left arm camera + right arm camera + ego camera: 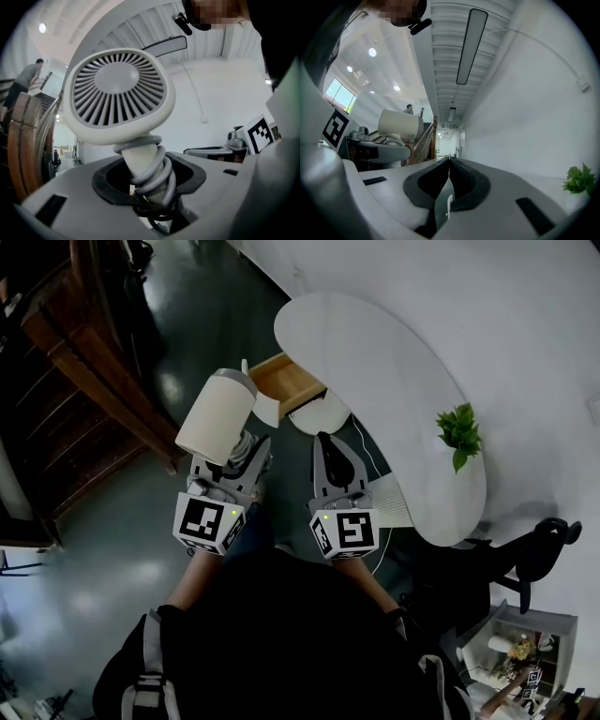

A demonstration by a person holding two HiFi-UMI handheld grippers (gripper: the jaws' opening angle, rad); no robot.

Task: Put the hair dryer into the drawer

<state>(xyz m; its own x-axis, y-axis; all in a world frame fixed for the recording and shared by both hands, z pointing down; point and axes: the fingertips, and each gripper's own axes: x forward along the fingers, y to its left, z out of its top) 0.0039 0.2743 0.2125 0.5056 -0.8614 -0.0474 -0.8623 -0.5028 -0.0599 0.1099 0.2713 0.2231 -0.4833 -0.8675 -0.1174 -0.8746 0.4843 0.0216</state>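
Observation:
A cream hair dryer (217,418) stands upright in my left gripper (246,454), which is shut on its handle. In the left gripper view the dryer's rear grille (117,91) fills the top, and a grey cord (154,176) is coiled round the handle between the jaws of the left gripper (147,178). My right gripper (323,439) is shut on nothing; its jaws meet in the right gripper view (449,161), where the hair dryer (399,124) shows at left. The open drawer (286,381), wooden inside, sticks out from under the white table (375,362) just ahead of both grippers.
A small green plant (459,432) stands on the table's right end. Dark wooden stairs and a banister (84,362) fill the left side. An office chair (534,554) and a low shelf (525,643) are at the right. A person (26,77) stands far off on the stairs.

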